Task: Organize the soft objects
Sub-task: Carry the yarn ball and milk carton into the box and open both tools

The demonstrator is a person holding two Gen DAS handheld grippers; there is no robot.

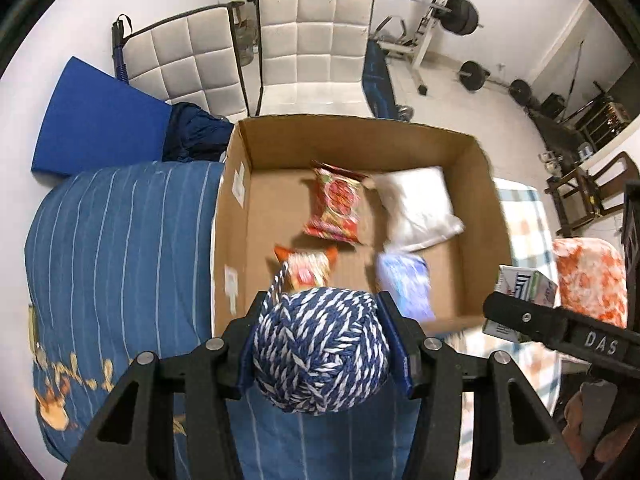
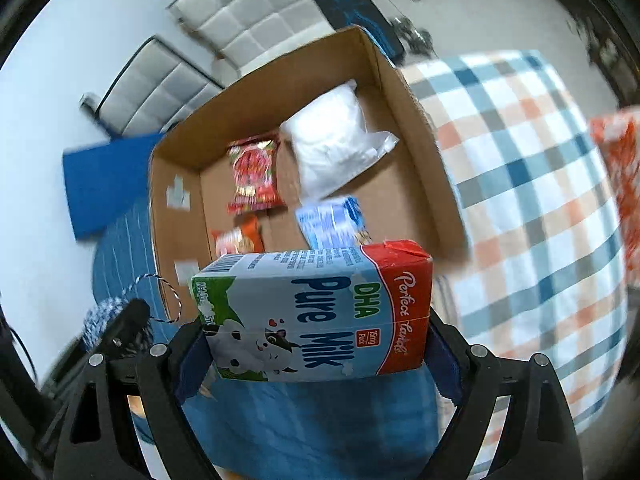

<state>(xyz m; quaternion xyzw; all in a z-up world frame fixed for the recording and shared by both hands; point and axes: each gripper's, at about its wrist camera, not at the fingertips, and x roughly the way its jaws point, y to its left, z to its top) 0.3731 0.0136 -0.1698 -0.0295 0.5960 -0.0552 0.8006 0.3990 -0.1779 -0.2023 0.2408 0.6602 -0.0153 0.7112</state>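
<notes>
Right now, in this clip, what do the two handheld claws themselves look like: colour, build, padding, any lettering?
Both are matte black frames with triangular cut-outs and round silver bolt heads. The left claw has blue padded liners on the inner faces of its fingers; the right claw has the same blue liners. In the left wrist view, the right claw's black finger carries white "DAS" lettering. No cables or sleeves are clearly visible.

A round ball of blue and white yarn (image 1: 322, 350) is held near the cardboard box (image 1: 352, 136), with a loose strand going up on its left. A milk carton (image 2: 316, 316) lies sideways, red top to the right. In the box lie a white pillow (image 1: 418, 208), a red snack bag (image 1: 336, 204), an orange packet (image 1: 306, 268) and a blue pack (image 1: 406, 284).
</notes>
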